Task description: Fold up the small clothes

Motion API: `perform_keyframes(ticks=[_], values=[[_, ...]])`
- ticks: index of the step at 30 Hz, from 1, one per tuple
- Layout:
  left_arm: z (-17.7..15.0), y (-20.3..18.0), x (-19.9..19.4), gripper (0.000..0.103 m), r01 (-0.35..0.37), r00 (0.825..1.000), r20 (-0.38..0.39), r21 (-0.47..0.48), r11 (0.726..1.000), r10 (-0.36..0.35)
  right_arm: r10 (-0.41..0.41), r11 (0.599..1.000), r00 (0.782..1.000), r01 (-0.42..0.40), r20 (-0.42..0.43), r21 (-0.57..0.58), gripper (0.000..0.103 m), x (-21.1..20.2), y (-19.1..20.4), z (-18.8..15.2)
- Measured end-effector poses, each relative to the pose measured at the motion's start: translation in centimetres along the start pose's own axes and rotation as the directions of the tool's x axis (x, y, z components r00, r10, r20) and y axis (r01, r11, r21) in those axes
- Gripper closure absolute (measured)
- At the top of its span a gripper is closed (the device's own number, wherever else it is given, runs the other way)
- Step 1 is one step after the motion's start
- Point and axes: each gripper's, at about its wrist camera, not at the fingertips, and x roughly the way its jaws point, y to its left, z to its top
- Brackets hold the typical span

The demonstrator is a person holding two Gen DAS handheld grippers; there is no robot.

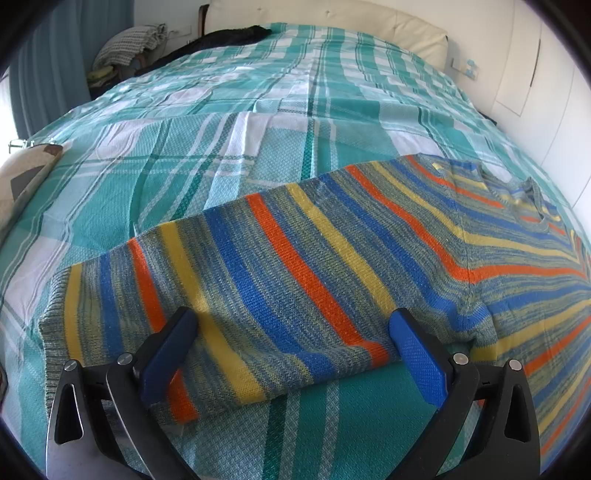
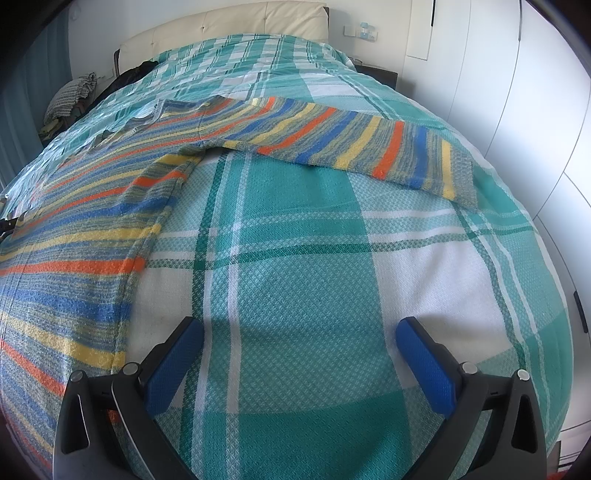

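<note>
White walls and a cream padded headboard point(image 2: 229, 29) stand behind the bed, which is covered by a teal-and-white plaid blanket point(image 2: 295, 258). Spread flat on that blanket lies a striped knit sweater point(image 1: 295, 258) in blue, orange, yellow and grey-green. Its body runs off the right edge of the left wrist view and the left edge of the right wrist view, so I never see the whole garment at once. One sleeve point(image 1: 207, 280) reaches toward the left tool point(image 1: 293, 334), whose blue-padded fingers are spread wide, low over the sleeve's near edge; whether the pads touch the knit I cannot tell. The other sleeve point(image 2: 351, 147) stretches out far across the bed. The right tool point(image 2: 299, 343) hangs over bare blanket, fingers spread, gripping nothing, with the sweater's side edge just to its left. Dark clothing point(image 1: 218, 40) near the headboard is too blurred to name. No writing is readable.
</note>
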Motion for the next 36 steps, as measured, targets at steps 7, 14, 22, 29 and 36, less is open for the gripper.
perform_keyframes(ticks=[7, 14, 22, 29, 36], values=[[0.04, 0.01, 0.01, 0.000, 0.000, 1.000, 0.000, 0.000, 1.000, 0.000, 0.000, 1.000, 1.000, 0.000, 0.005, -0.001, 0.000, 0.08, 0.01, -0.08], [0.03, 0.00, 0.01, 0.000, 0.000, 1.000, 0.000, 0.000, 1.000, 0.000, -0.007, 1.000, 1.000, 0.007, 0.008, -0.003, 0.000, 0.13, 0.00, -0.01], [-0.01, -0.02, 0.00, 0.000, 0.000, 1.000, 0.000, 0.000, 1.000, 0.000, -0.009, 1.000, 1.000, 0.009, 0.010, -0.004, 0.000, 0.09, 0.15, -0.12], [0.01, -0.01, -0.01, 0.000, -0.001, 1.000, -0.002, -0.002, 1.000, 0.001, -0.009, 1.000, 1.000, 0.009, 0.011, -0.005, 0.000, 0.07, 0.17, -0.14], [-0.01, -0.04, -0.02, 0.000, -0.001, 1.000, -0.002, -0.002, 1.000, 0.001, -0.009, 1.000, 1.000, 0.010, 0.011, -0.005, 0.000, 0.06, 0.18, -0.14]])
